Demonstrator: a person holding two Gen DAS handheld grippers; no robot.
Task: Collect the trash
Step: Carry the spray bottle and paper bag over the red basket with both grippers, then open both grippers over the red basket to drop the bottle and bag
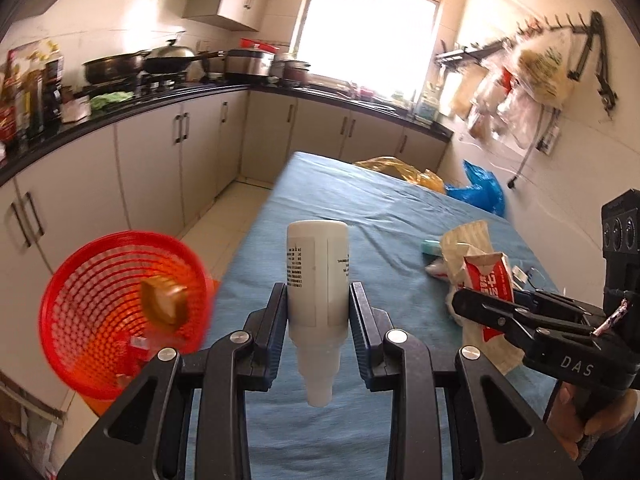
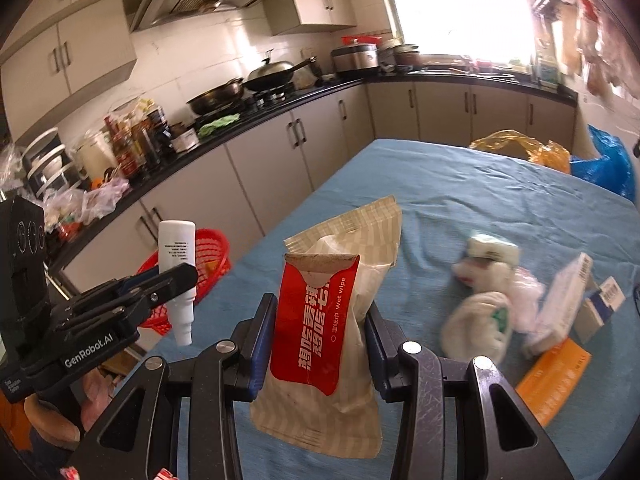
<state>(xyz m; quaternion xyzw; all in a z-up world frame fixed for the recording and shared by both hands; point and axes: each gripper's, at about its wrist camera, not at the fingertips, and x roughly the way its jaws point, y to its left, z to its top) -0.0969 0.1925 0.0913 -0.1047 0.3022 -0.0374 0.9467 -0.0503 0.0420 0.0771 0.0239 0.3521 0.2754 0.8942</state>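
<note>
My left gripper (image 1: 318, 300) is shut on a white plastic bottle (image 1: 317, 280), held upside down above the blue-covered table (image 1: 340, 192). The bottle also shows in the right wrist view (image 2: 177, 256). A red mesh bin (image 1: 124, 312) stands beside the table's left edge with some trash in it; it also shows in the right wrist view (image 2: 208, 256). My right gripper (image 2: 320, 332) is shut on a beige wet-wipe pack with a red label (image 2: 320, 320), lifted above the table. That pack shows at the right of the left wrist view (image 1: 486, 280).
More trash lies on the table's right side: crumpled white wrappers (image 2: 488, 308), small boxes (image 2: 568, 304), an orange flat pack (image 2: 554, 376). A yellow bag (image 2: 520, 150) and a blue bag (image 2: 608, 168) sit at the far end. Kitchen cabinets (image 1: 160, 160) line the left.
</note>
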